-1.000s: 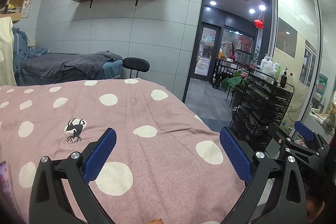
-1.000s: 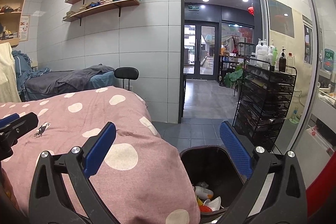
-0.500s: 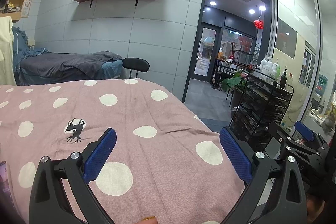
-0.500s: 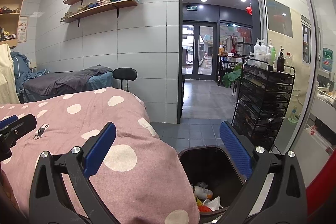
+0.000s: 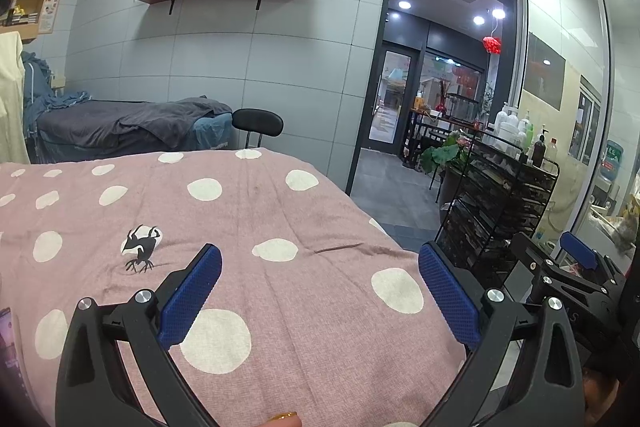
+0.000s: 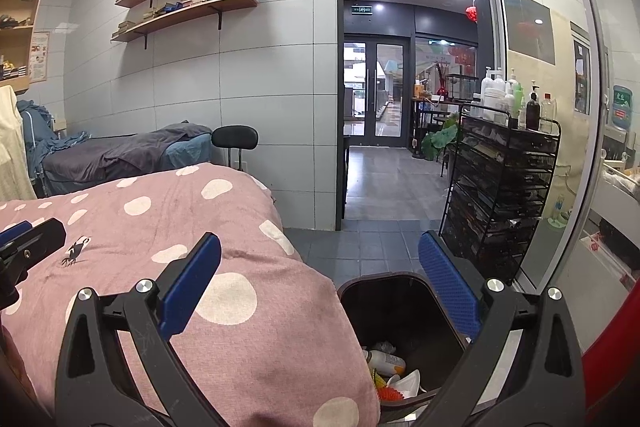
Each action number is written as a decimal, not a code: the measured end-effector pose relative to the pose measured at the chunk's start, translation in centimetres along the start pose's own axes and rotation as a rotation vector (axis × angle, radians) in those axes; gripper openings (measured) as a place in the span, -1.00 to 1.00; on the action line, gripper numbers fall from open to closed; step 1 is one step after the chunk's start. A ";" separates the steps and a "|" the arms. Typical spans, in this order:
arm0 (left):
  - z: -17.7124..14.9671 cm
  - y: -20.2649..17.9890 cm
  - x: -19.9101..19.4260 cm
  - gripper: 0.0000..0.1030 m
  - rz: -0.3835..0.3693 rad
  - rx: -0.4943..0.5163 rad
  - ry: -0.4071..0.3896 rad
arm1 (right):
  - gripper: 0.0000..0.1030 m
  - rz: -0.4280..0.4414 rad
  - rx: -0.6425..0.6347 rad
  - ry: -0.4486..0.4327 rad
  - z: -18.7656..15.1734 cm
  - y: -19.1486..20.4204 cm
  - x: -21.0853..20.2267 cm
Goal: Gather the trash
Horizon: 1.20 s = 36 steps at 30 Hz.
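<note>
A black trash bin [image 6: 404,297] stands on the floor beside the bed, below my right gripper [image 6: 320,291]. Several pieces of trash [image 6: 390,371] lie in its bottom, a bottle among them. My right gripper is open and empty, held above the bin's near rim and the bed's edge. My left gripper [image 5: 320,291] is open and empty above the pink polka-dot bed cover [image 5: 256,223]. The right gripper also shows in the left wrist view [image 5: 568,267] at the right, and the left gripper in the right wrist view [image 6: 24,247] at the left.
A black wire rack [image 6: 500,195] with bottles on top stands right of the bin, by a glass partition. A doorway [image 6: 376,107] opens behind. A black stool [image 6: 235,138] and a second bed [image 6: 120,155] stand at the back wall. An object's edge [image 5: 8,343] shows at the far left.
Both grippers have stayed nearly still and open. The right wrist view has shifted slightly, with a little more of the bin in sight.
</note>
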<state>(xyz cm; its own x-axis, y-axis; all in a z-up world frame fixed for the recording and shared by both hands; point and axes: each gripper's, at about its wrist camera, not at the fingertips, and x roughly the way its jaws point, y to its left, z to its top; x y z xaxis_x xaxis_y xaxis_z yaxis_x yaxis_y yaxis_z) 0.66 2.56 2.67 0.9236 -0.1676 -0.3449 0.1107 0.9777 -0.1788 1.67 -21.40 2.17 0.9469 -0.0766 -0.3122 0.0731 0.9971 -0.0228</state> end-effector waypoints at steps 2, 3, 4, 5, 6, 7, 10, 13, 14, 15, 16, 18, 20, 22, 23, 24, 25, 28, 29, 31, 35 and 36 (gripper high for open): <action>0.0 0.0 0.1 0.89 -0.001 0.000 0.001 | 0.89 0.000 0.000 0.000 0.0 0.0 0.0; 0.0 0.0 0.0 0.89 -0.001 0.001 0.001 | 0.89 0.000 0.000 0.000 0.0 0.0 0.0; 0.0 0.0 0.0 0.89 0.000 0.000 0.001 | 0.89 0.001 0.000 -0.001 0.0 -0.1 0.0; 0.0 0.0 0.0 0.89 0.000 0.000 0.001 | 0.89 0.001 0.000 0.000 0.0 -0.1 0.1; 0.0 0.0 0.0 0.89 -0.001 0.000 0.001 | 0.89 0.001 -0.001 0.002 0.0 -0.1 0.0; 0.0 0.0 0.1 0.89 -0.002 0.000 0.003 | 0.89 0.001 -0.001 0.004 0.0 -0.1 0.1; -0.1 0.0 0.2 0.89 -0.003 0.001 0.003 | 0.89 -0.001 0.001 0.004 0.0 0.0 0.0; -0.1 0.1 0.2 0.89 -0.003 0.001 0.003 | 0.89 -0.003 0.002 0.007 0.0 0.0 0.1; -0.1 0.1 0.2 0.89 -0.003 0.000 0.003 | 0.89 -0.003 0.002 0.007 0.0 0.0 0.1; 0.0 0.1 0.2 0.89 -0.003 0.001 0.004 | 0.89 -0.003 0.002 0.006 0.0 0.0 0.0; -0.1 0.1 0.2 0.89 -0.002 0.001 0.004 | 0.89 -0.003 0.003 0.007 0.0 0.0 0.1; -0.1 0.1 0.2 0.89 -0.004 0.001 0.003 | 0.89 -0.002 0.003 0.010 0.0 0.0 0.1; -0.1 0.1 0.3 0.89 -0.002 0.001 0.005 | 0.89 -0.004 0.004 0.012 -0.1 0.0 0.2; -0.1 0.1 0.2 0.89 -0.003 0.001 0.004 | 0.89 -0.004 0.004 0.011 -0.1 0.0 0.2; -0.1 0.1 0.2 0.89 -0.004 0.001 0.005 | 0.89 -0.004 0.004 0.012 -0.1 0.0 0.2; -0.1 0.1 0.2 0.89 -0.004 0.002 0.005 | 0.89 -0.004 0.005 0.013 -0.1 -0.1 0.2; -0.1 0.0 0.2 0.89 -0.004 0.002 0.006 | 0.89 -0.004 0.005 0.013 -0.1 -0.1 0.2; -0.2 0.0 0.2 0.89 -0.003 0.004 0.006 | 0.89 -0.005 0.004 0.013 -0.1 0.0 0.2; -0.2 0.0 0.2 0.89 -0.002 0.004 0.005 | 0.89 -0.005 0.005 0.012 -0.1 0.0 0.2; -0.2 0.0 0.2 0.89 -0.003 0.002 0.005 | 0.89 -0.004 0.005 0.011 -0.1 -0.1 0.2; -0.2 0.0 0.2 0.89 -0.004 0.002 0.007 | 0.89 -0.003 0.006 0.013 -0.1 -0.2 0.2; -0.2 0.0 0.2 0.89 -0.004 0.003 0.007 | 0.89 -0.004 0.006 0.013 -0.2 -0.1 0.2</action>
<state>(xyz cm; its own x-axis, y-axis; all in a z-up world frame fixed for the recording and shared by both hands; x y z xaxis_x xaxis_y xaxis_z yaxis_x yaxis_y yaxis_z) 0.80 2.50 2.44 0.9207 -0.1719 -0.3504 0.1150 0.9774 -0.1773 1.81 -21.52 1.96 0.9424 -0.0805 -0.3245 0.0787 0.9967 -0.0186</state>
